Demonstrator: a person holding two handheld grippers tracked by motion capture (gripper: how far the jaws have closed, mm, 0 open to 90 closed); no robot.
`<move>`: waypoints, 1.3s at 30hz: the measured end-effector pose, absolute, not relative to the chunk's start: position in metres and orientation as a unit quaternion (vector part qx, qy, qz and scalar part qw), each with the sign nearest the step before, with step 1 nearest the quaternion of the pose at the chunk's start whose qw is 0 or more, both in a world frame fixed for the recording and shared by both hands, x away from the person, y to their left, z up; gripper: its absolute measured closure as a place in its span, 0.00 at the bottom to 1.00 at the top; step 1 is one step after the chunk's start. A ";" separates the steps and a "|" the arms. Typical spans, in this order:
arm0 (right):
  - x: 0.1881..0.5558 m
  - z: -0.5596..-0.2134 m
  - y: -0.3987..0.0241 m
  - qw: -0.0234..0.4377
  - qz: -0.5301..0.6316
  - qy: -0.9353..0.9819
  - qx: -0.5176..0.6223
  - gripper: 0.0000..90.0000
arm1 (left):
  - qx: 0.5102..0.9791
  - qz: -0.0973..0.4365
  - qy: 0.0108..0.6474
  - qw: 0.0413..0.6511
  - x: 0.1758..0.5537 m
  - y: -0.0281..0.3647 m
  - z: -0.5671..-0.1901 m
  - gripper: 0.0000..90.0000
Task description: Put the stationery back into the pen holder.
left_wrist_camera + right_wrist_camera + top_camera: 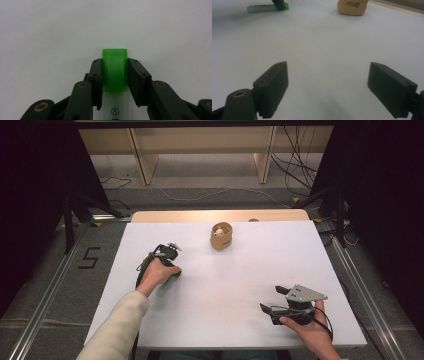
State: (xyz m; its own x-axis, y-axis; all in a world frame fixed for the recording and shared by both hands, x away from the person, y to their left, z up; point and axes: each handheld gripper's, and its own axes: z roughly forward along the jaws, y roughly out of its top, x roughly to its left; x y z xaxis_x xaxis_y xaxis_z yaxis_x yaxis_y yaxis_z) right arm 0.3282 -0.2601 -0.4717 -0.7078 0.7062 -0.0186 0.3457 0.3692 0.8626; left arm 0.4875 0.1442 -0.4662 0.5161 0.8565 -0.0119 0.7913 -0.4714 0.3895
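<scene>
A white marker with a translucent green cap (115, 70) lies on the white table (240, 270). My left gripper (115, 75) points down at it, and its two black pads press against either side of the cap. In the high view a hand covers most of the left gripper (174, 270), and the marker's pale body (162, 289) sticks out beneath the hand. The right gripper view shows the marker (265, 8) far off at the top left. My right gripper (328, 91) rests low over bare table at the near right (273, 300), jaws wide apart with nothing between them.
A tan round cup (221, 236) with something white inside stands near the table's far middle, also seen as a tan cup (352, 7) in the right gripper view. A wooden strip (220, 215) runs along the far edge. Beyond it are shelf legs and floor cables.
</scene>
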 end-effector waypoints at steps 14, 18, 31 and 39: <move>0.328 -0.472 -0.261 0.199 0.459 0.802 0.327 0.20 | 0.843 0.109 0.485 0.206 0.483 0.149 -0.463 0.74; 0.328 -0.471 -0.261 0.199 0.459 0.802 0.327 0.20 | 0.834 0.121 0.483 0.235 0.479 0.152 -0.460 0.74; 0.328 -0.471 -0.260 0.201 0.456 0.802 0.328 0.20 | 0.809 0.159 0.468 0.318 0.469 0.154 -0.445 0.74; 0.328 -0.471 -0.261 0.201 0.456 0.802 0.328 0.20 | 0.791 0.182 0.452 0.369 0.465 0.149 -0.437 0.74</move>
State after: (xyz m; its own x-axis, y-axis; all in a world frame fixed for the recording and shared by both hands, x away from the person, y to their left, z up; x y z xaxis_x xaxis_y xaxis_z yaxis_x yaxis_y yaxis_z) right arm 0.3278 -0.2605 -0.4708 -0.7034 0.7104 -0.0230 0.3431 0.3677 0.8644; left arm 0.4654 0.1487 -0.4366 0.5249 0.8499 -0.0466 0.5814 -0.3180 0.7489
